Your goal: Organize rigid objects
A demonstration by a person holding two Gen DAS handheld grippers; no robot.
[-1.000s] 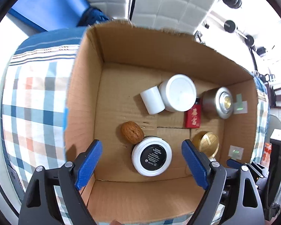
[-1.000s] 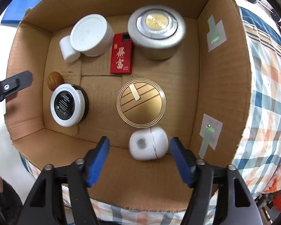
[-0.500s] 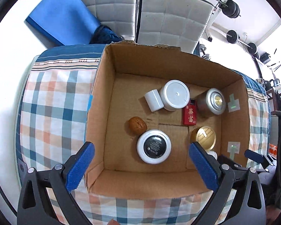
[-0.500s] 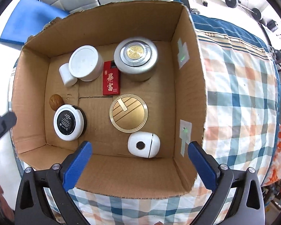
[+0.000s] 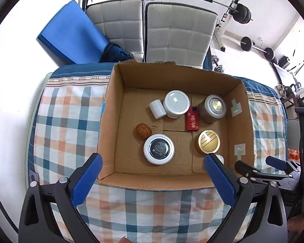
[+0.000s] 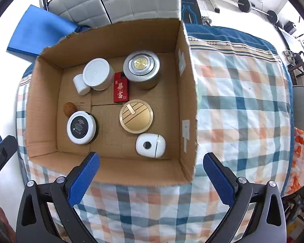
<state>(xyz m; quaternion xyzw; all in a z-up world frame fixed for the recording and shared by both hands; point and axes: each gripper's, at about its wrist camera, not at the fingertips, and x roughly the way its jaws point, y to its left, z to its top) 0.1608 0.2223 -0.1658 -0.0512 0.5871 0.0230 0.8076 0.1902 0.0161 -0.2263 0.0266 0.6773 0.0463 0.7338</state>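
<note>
Jaws of both grippers now gape wider, higher above the cardboard box [image 5: 119, 109]

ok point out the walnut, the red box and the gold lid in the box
walnut [image 5: 143, 130], left wrist view, middle of its shell
red box [image 6: 121, 90], right wrist view, centre of its printed face
gold lid [image 6: 136, 116], right wrist view, middle of its top

**Two downward views over one open box**

Both cameras sit behind their own tongs and look steeply down from well above. The left wrist view faces the cardboard box [image 5: 172, 180] from its near side, tilted enough to take in chairs [image 5: 162, 30] and the room beyond. The right wrist view looks almost straight down, with the box left of centre and checked cloth [image 6: 243, 101] to the right. Both share the whole box floor.
</note>
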